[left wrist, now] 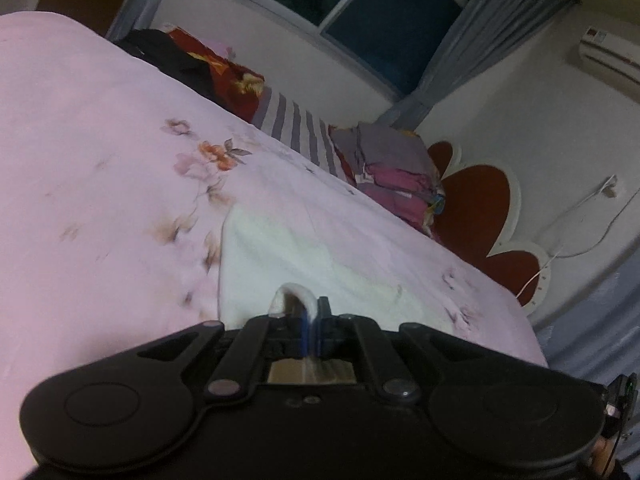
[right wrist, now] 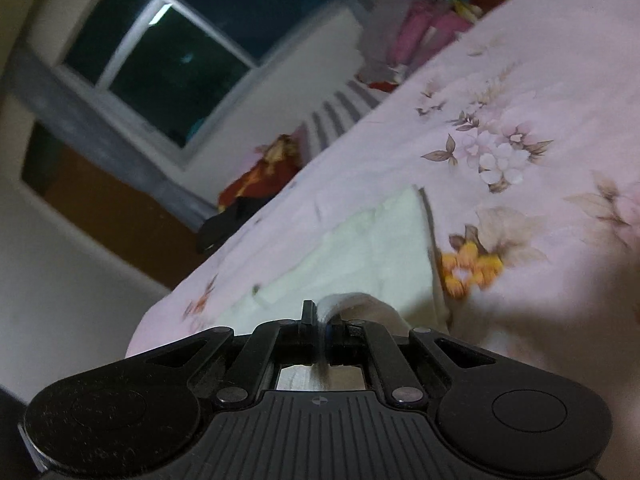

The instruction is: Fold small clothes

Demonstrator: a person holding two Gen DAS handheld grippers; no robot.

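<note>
A small white garment (left wrist: pixel 288 256) lies flat on the pink floral bedsheet (left wrist: pixel 100 140). My left gripper (left wrist: pixel 314 312) is shut on a near edge of it, and a loop of white cloth curls up beside the fingers. In the right wrist view the same white garment (right wrist: pixel 368 248) spreads ahead on the bedsheet (right wrist: pixel 540 80). My right gripper (right wrist: pixel 320 320) is shut on another near edge, with a white fold bulging to the right of the fingers.
A stack of folded clothes (left wrist: pixel 400 172) sits at the bed's far side by a red heart-shaped headboard (left wrist: pixel 476 208). A striped pillow (left wrist: pixel 296 132), red floral cloth (left wrist: pixel 224 80) and dark clothing (left wrist: pixel 168 52) lie along the wall under the window (left wrist: pixel 360 4).
</note>
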